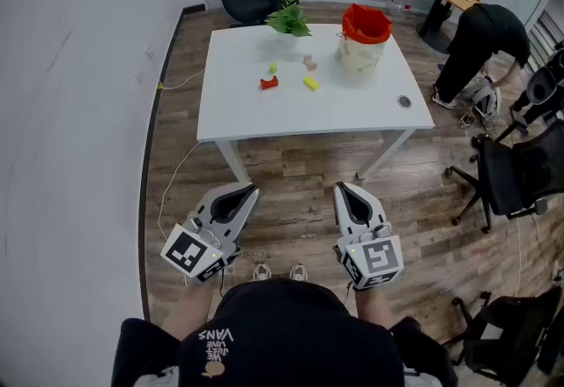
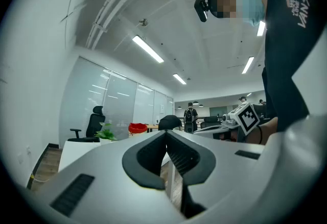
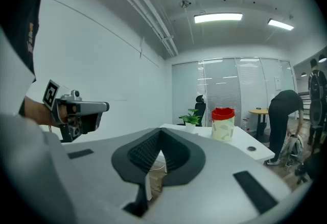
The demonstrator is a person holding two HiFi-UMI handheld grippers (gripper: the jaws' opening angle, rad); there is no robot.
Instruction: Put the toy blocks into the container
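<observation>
**Opening position, before any pickup.** Left tool (image 1: pixel 249 190) and right tool (image 1: pixel 342 188) both clenched tip to tip, with nothing between the jaws. Both well short of the container (image 1: pixel 361 43), off the near side of the white table (image 1: pixel 264 116) carrying it.

**Blocks.** Four toy blocks loose on the table, all to the left of the container and apart from it. Pink block (image 1: pixel 309 63) and yellow block (image 1: pixel 311 83) closer to the container. Green block (image 1: pixel 273 69) and red block (image 1: pixel 269 83) farther left, close beside each other. None seen in the container. Potted plant (image 1: pixel 288 20) also left of the container, toward the far edge.

**Likely failure points, judged from this layout:**
- Arrival at a block with jaws unopened, shoving it away instead of gripping it.
- Nudging the green block while closing on the red one, given the narrow gap.
- A small block pinched off-centre and dropped short of the container's rim.
- A knock against the tall, probably light container during release, tipping it.

**Further hazard.** Person (image 1: pixel 480 41) bent over to the right of the container, near the table's corner.
</observation>
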